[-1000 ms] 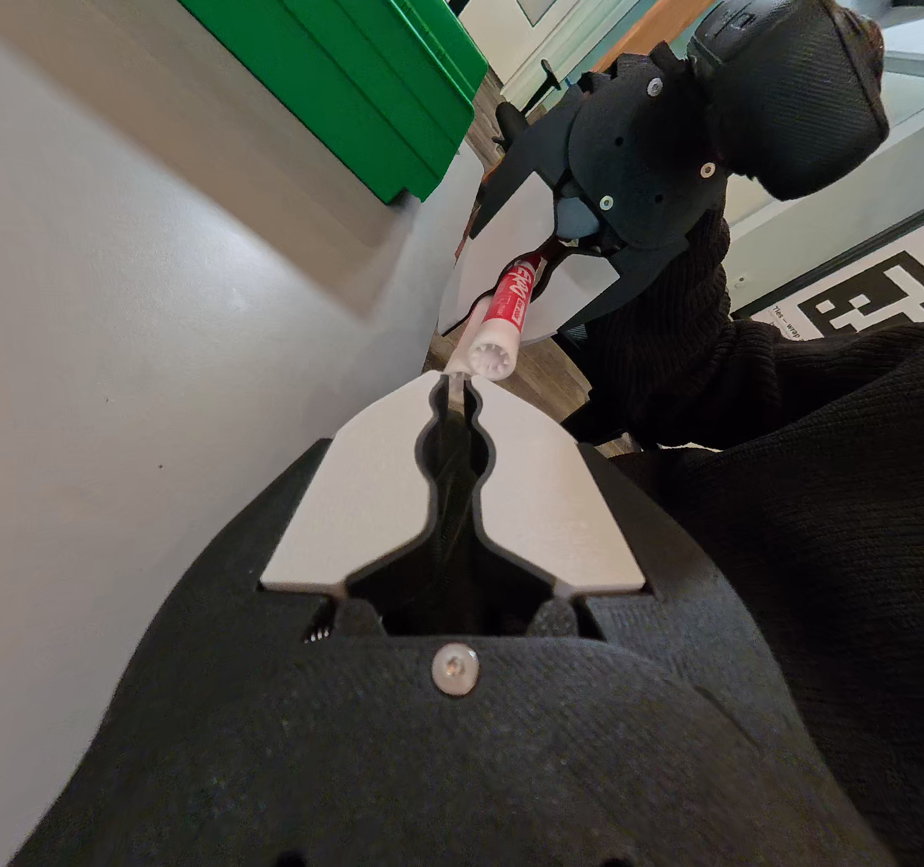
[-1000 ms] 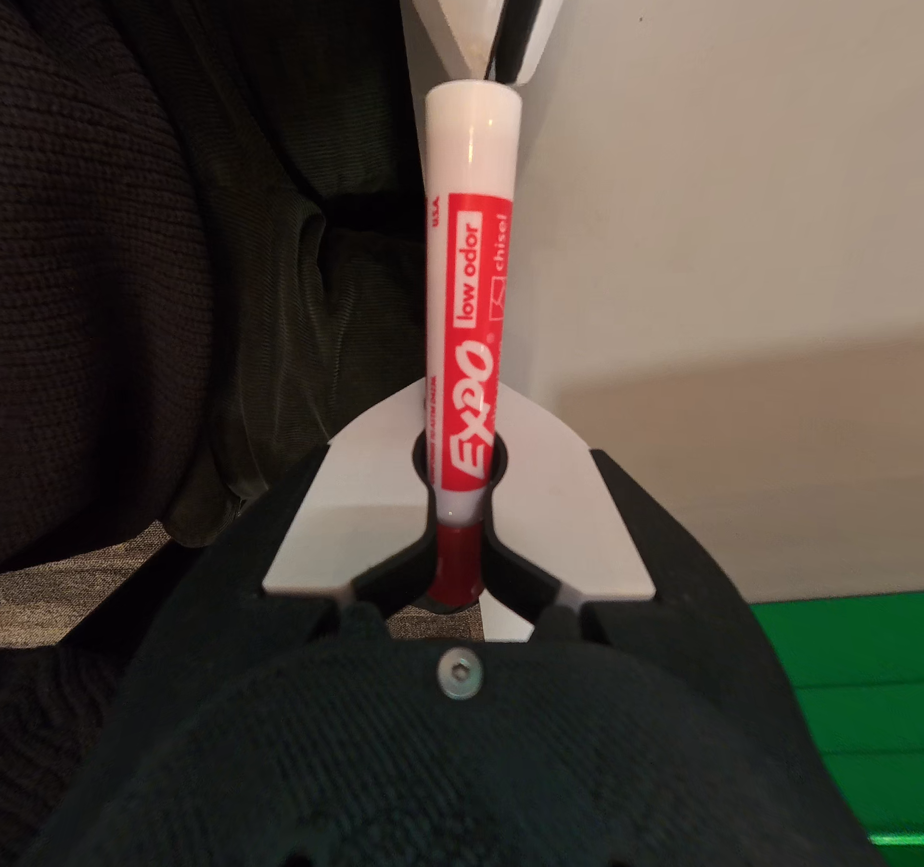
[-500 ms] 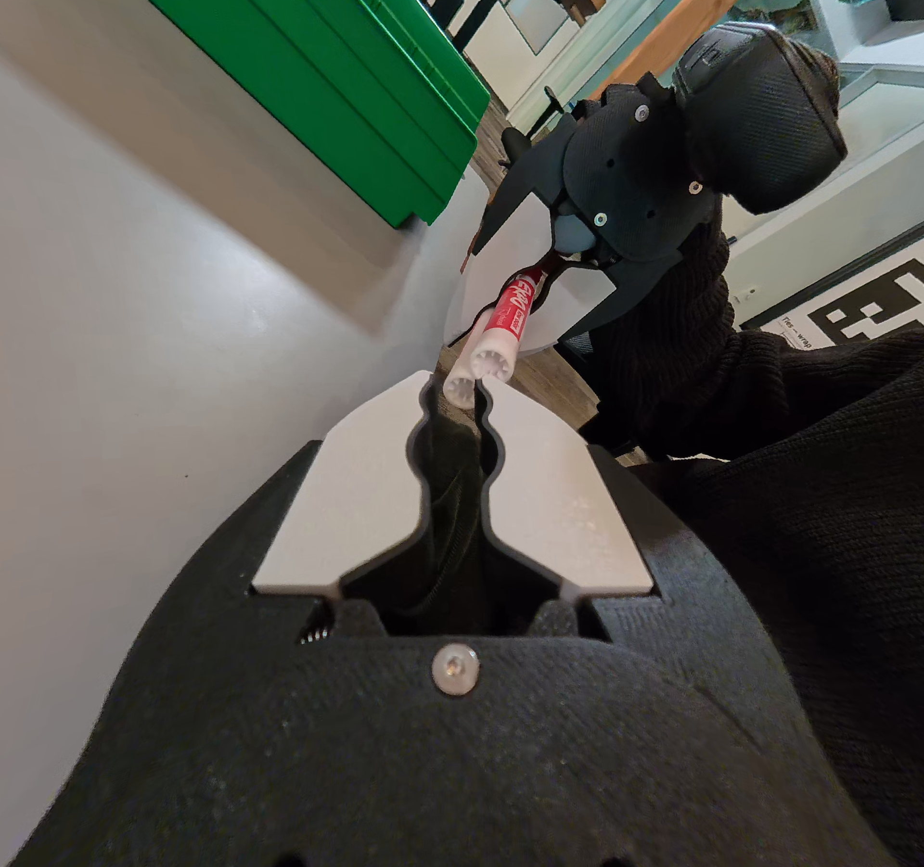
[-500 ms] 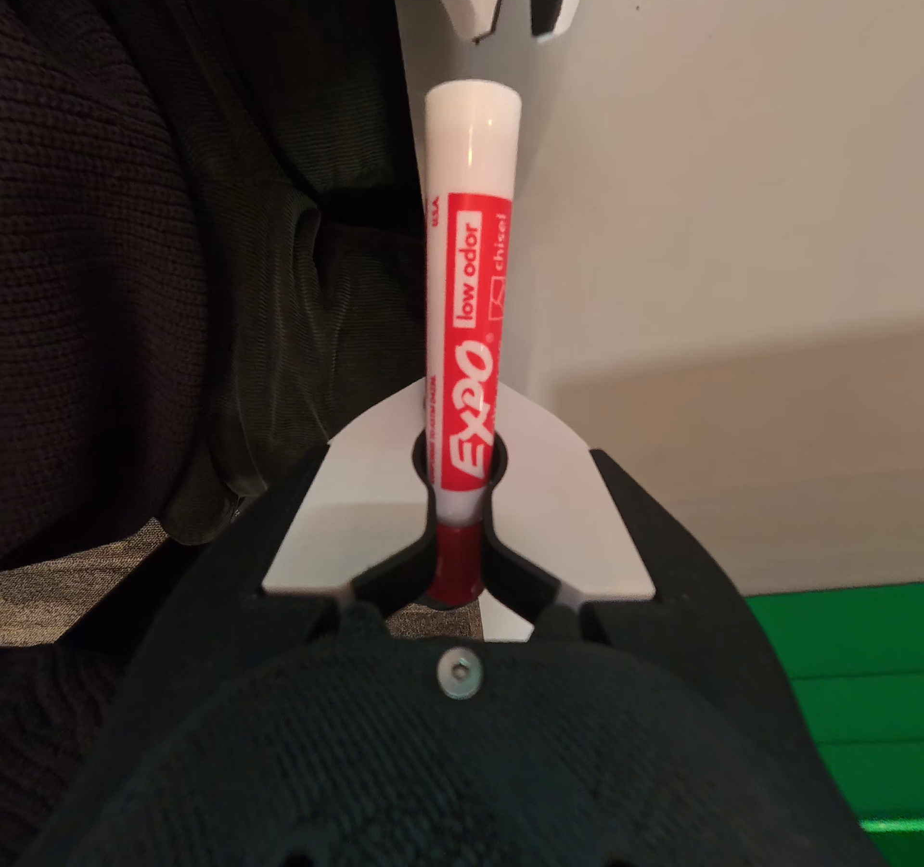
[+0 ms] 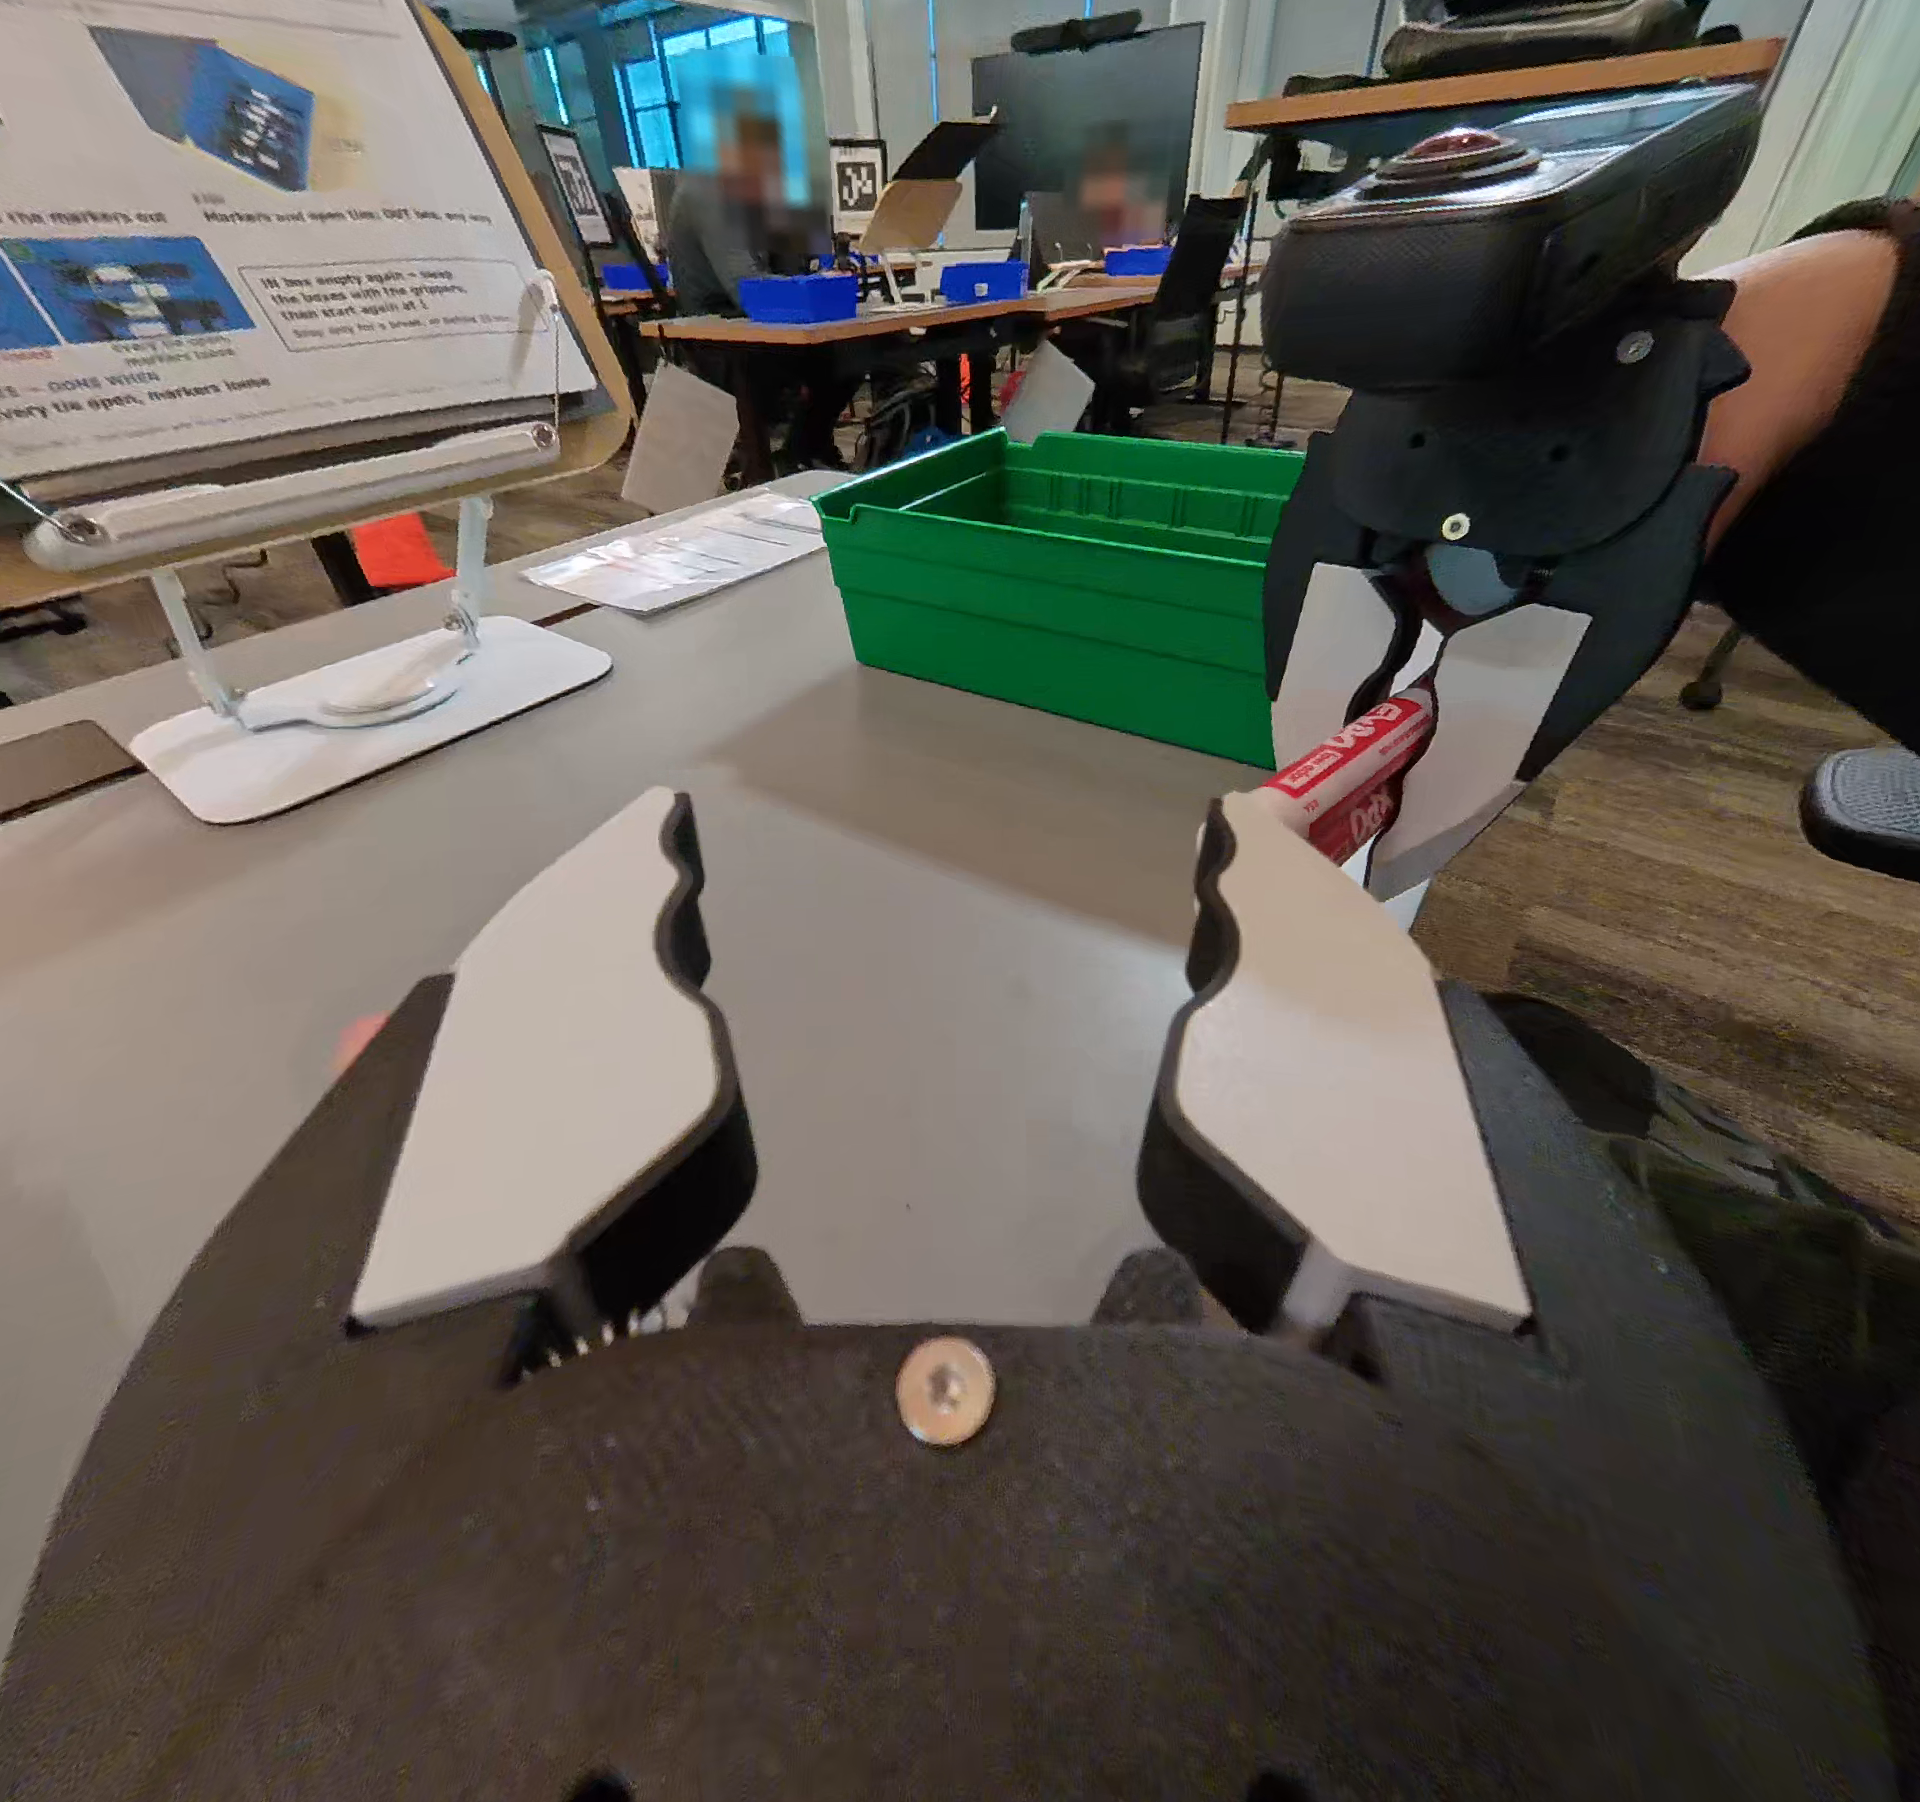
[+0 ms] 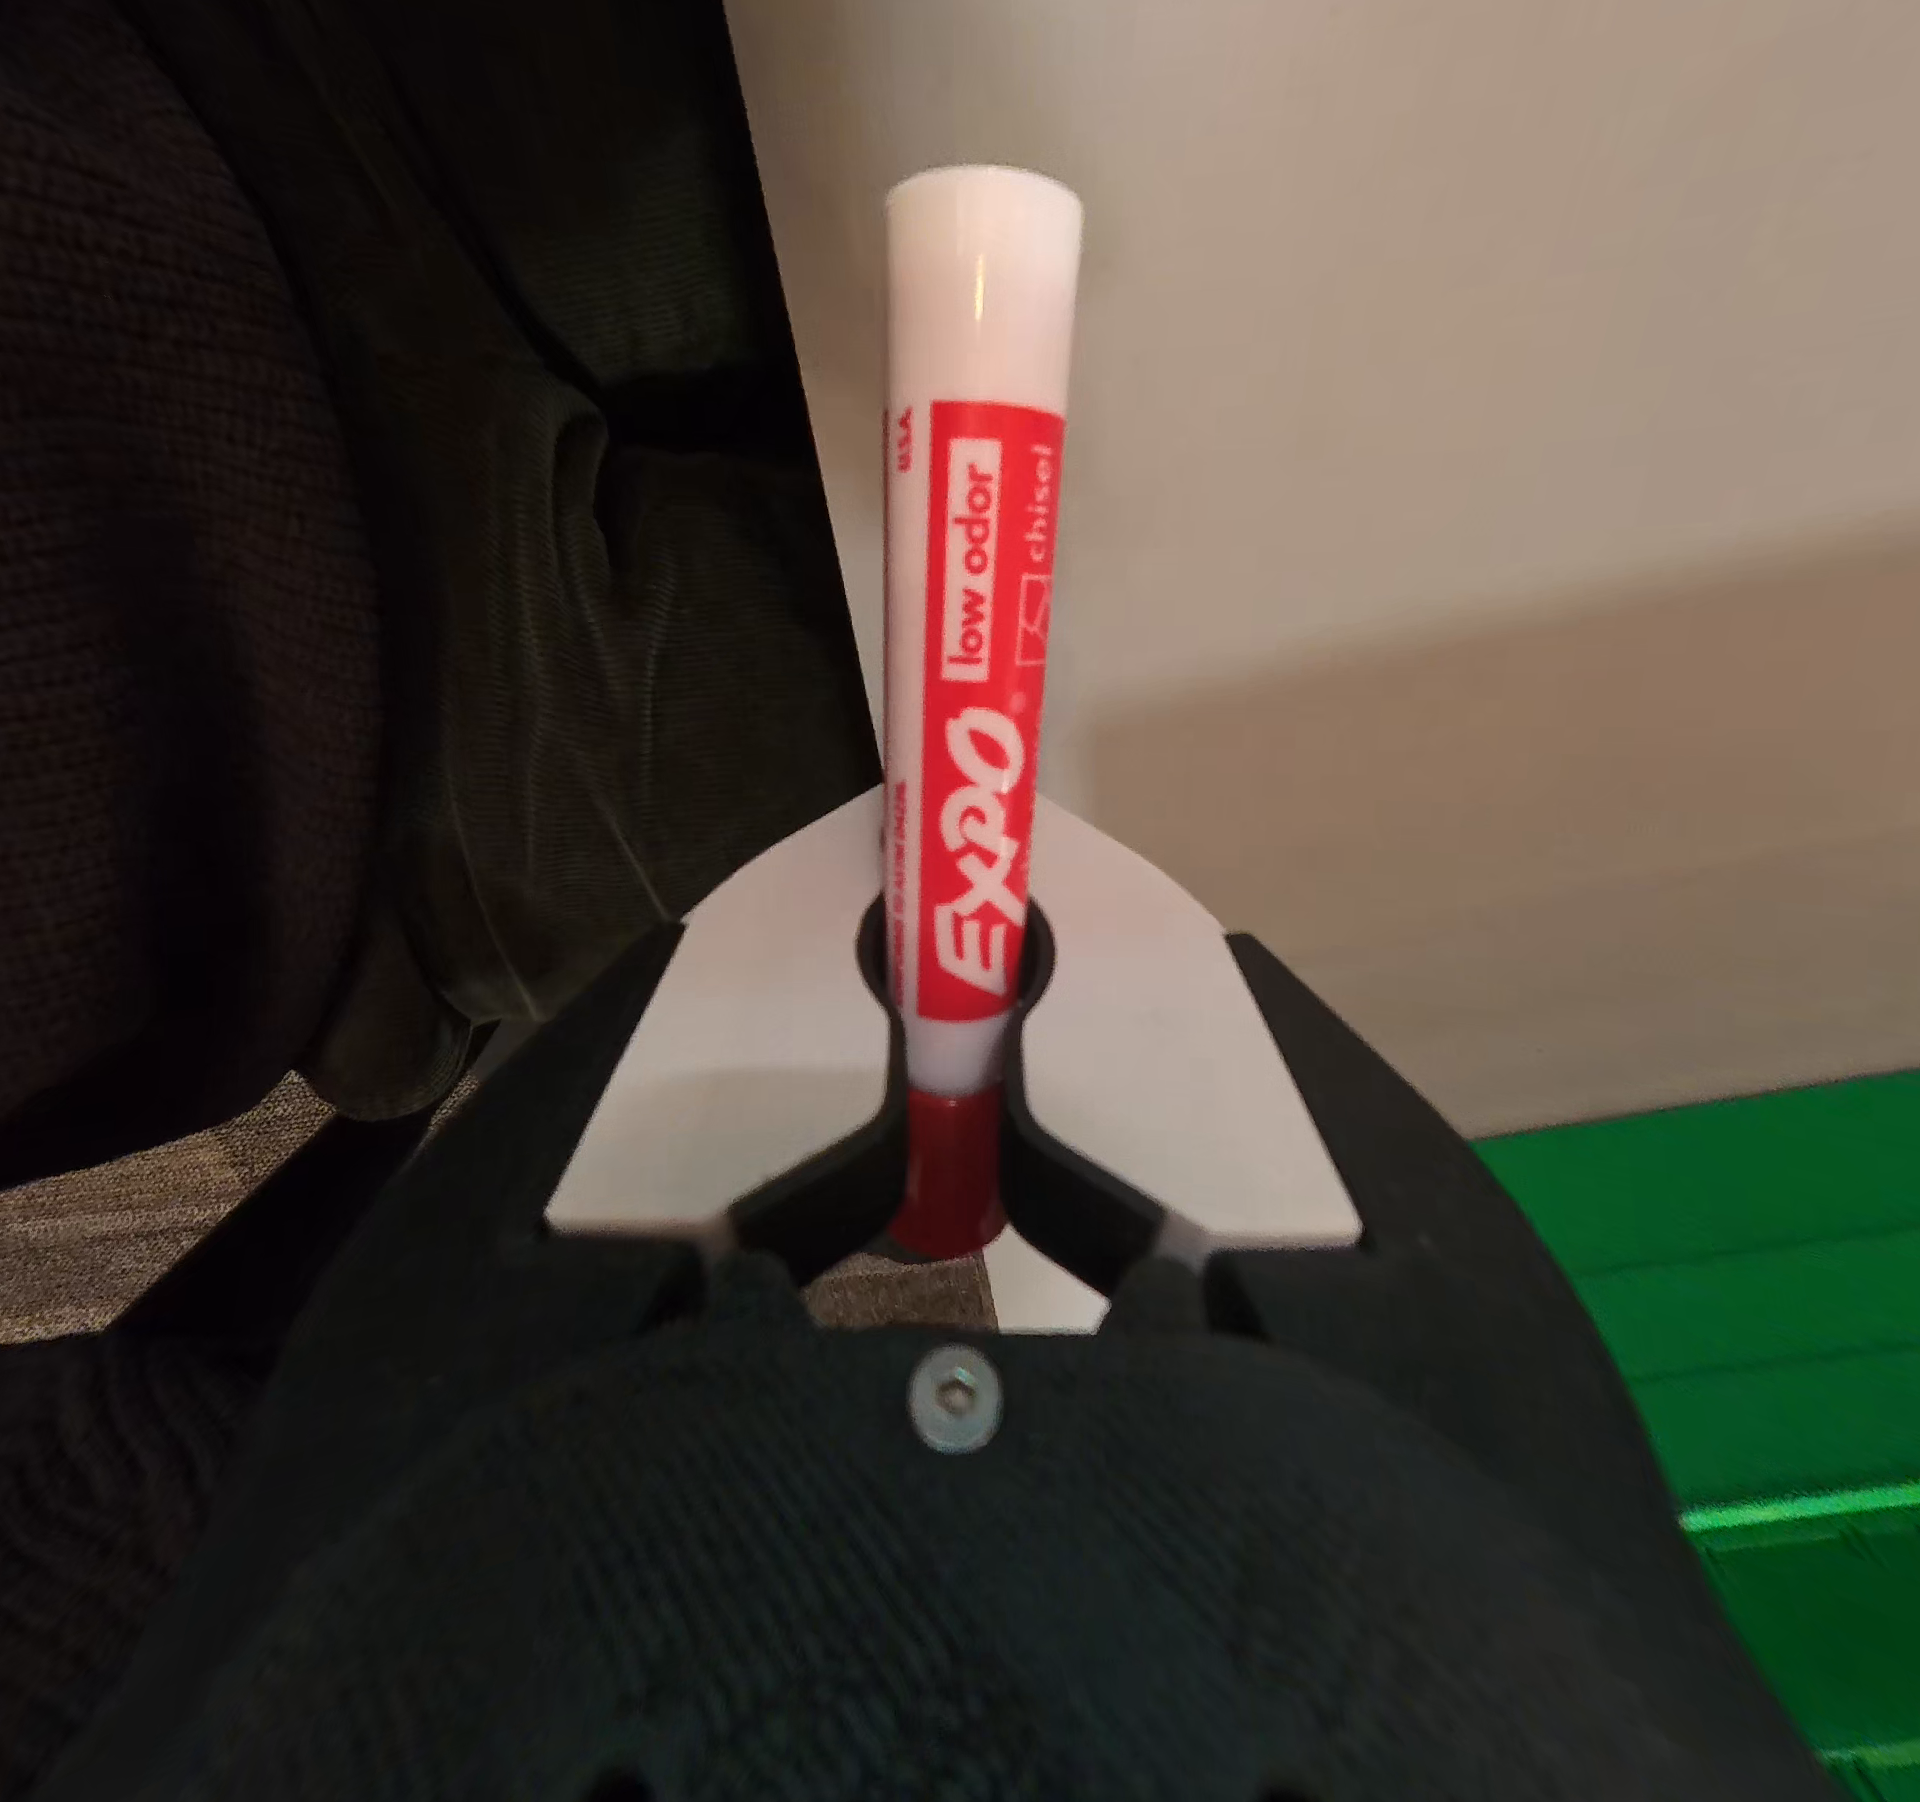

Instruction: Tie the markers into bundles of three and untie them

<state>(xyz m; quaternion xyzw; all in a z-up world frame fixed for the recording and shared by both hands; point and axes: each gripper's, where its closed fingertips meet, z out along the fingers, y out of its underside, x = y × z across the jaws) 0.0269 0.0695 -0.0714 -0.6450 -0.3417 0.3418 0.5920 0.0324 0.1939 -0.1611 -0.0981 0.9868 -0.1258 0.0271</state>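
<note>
My right gripper [image 6: 961,817] is shut on a red and white marker [image 6: 971,526]. The marker's white end points forward and its red cap [image 6: 945,1181] sits back between the fingers. In the left wrist view the right gripper [image 5: 1444,713] hangs at the right, at the table's edge, with the marker [image 5: 1351,781] slanting down from it. My left gripper [image 5: 945,817] is wide open and empty above the grey table [image 5: 935,973]. Its right fingertip [image 5: 1231,822] is just in front of the marker's lower end, which it hides.
A green bin [image 5: 1049,599] stands on the table behind both grippers and shows in the right wrist view [image 6: 1714,1285]. A sheet on a white stand [image 5: 312,464] is at the left. Clear plastic bags [image 5: 675,547] lie behind. Tables with people are farther back. A dark sleeve [image 6: 312,505] fills the right view's left.
My left gripper let go near the marker's white end, opened wide, and swung away to level over the table. It has left the right wrist view. The right gripper keeps the marker.
</note>
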